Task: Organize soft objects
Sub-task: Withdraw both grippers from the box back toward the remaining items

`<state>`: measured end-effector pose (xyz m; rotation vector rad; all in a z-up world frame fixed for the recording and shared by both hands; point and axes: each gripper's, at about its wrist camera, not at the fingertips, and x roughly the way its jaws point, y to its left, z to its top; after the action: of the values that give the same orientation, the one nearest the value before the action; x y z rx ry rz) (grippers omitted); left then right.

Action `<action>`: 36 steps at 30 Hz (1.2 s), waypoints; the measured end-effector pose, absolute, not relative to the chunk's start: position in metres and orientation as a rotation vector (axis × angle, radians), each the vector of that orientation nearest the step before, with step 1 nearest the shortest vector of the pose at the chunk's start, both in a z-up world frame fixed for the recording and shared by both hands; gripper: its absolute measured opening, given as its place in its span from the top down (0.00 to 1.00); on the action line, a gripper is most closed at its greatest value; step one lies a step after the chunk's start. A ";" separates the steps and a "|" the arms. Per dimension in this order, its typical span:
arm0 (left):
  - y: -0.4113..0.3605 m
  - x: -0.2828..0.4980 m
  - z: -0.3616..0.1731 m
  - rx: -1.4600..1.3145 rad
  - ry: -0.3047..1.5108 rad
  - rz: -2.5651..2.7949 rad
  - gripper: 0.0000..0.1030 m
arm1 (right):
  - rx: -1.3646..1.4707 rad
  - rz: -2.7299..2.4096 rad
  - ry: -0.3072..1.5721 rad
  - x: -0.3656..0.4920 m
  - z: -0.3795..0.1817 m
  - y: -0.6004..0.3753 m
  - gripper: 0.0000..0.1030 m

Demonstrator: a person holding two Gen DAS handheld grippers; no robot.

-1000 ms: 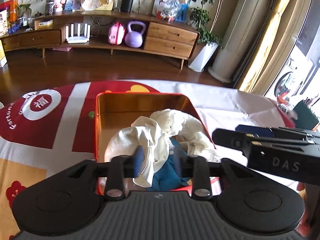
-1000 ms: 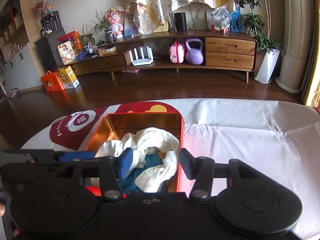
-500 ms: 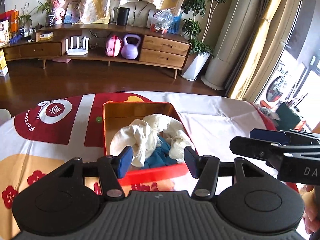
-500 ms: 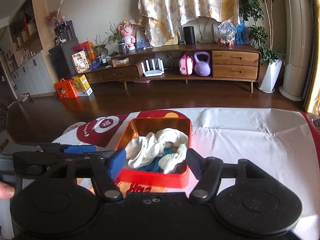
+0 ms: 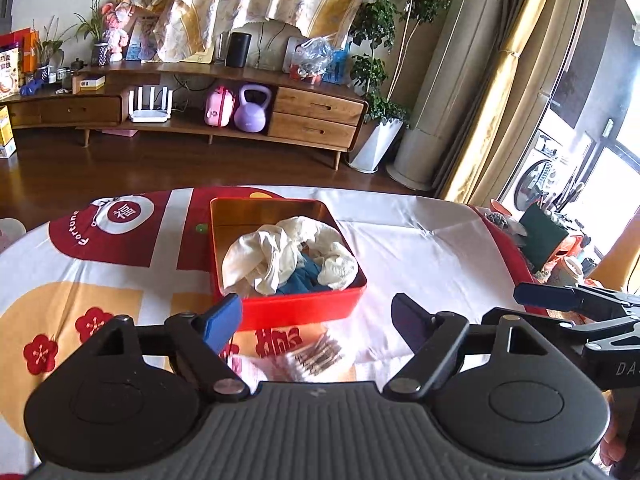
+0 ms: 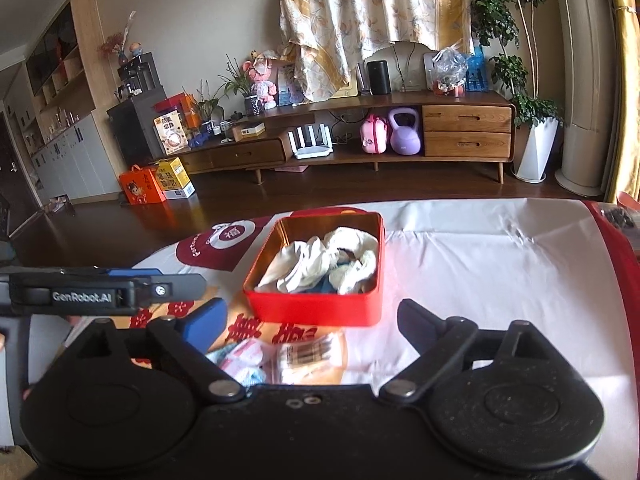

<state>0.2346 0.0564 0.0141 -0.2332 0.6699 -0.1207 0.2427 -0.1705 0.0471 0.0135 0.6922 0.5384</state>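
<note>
- We see a living room with a long wooden sideboard (image 6: 360, 136) behind a tabletop (image 5: 420, 248) under a red, white and yellow cloth.
- A red tin (image 5: 288, 304) sits on it, holding cream cloths (image 5: 272, 252) heaped over a blue cloth (image 5: 300, 280).
- Our left gripper (image 5: 316, 320) hangs near the tin, jaws opening, nothing between them.
- Our right gripper (image 6: 312, 320) does likewise, spreading and empty.
- Small packets (image 6: 304, 354) lie on the tabletop just in front of the tin.
</note>
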 end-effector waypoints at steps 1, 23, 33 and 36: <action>0.056 0.230 0.013 -0.230 0.667 -0.114 0.20 | 0.011 0.534 0.691 0.239 0.045 -0.172 0.08; 0.087 0.180 -0.055 -0.323 0.731 0.004 0.00 | -0.056 0.471 0.779 0.191 -0.033 -0.187 0.07; 0.090 0.175 -0.099 -0.293 0.801 0.005 0.00 | -0.078 0.471 0.842 0.194 -0.064 -0.184 0.13; 0.089 0.174 -0.107 -0.286 0.810 0.001 0.00 | -0.089 0.475 0.862 0.196 -0.071 -0.180 0.17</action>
<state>0.1739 0.0887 -0.1073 -0.2855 0.8096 0.0006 0.1958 -0.1803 -0.0712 -0.0891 0.8620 0.4747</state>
